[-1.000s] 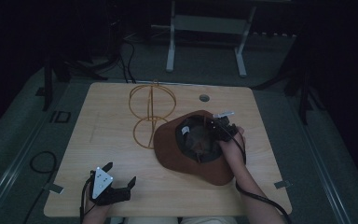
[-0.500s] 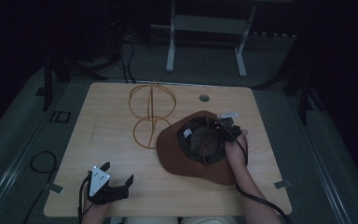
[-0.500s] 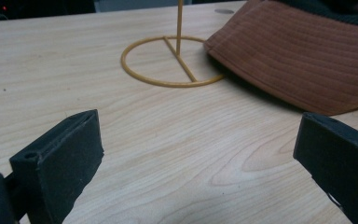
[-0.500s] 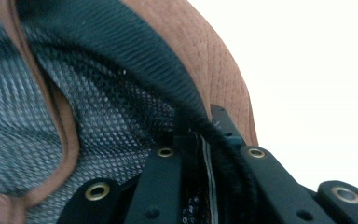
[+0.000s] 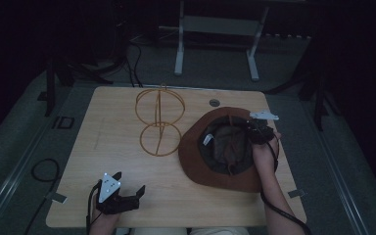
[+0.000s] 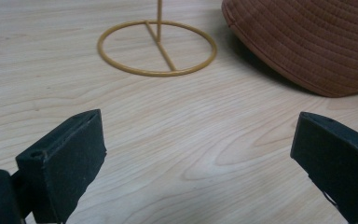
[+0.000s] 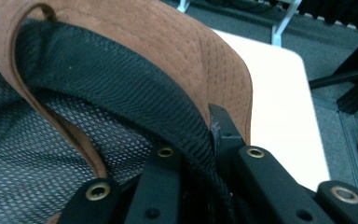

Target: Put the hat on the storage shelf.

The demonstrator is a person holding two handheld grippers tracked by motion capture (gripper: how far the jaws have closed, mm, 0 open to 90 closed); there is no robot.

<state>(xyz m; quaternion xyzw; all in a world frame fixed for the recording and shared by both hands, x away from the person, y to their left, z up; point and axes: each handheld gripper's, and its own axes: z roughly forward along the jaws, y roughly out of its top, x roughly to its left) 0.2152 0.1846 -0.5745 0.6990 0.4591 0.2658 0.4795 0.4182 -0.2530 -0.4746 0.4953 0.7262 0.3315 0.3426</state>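
The left tool (image 5: 127,196) lay low at the near left edge of the table (image 5: 127,147), held by the person's left hand (image 5: 105,218), which came in from the bottom of the high view. Its jaws stood wide apart with nothing between them, pointing toward the table's far right. The right forearm (image 5: 274,196) reached forward along the right side, the right hand (image 5: 263,154) gripping the right tool (image 5: 254,131). Its jaws were clamped on the black inner band of the brown hat (image 5: 196,156).

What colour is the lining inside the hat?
Black mesh lining inside the brown hat, clearest in the right gripper view.
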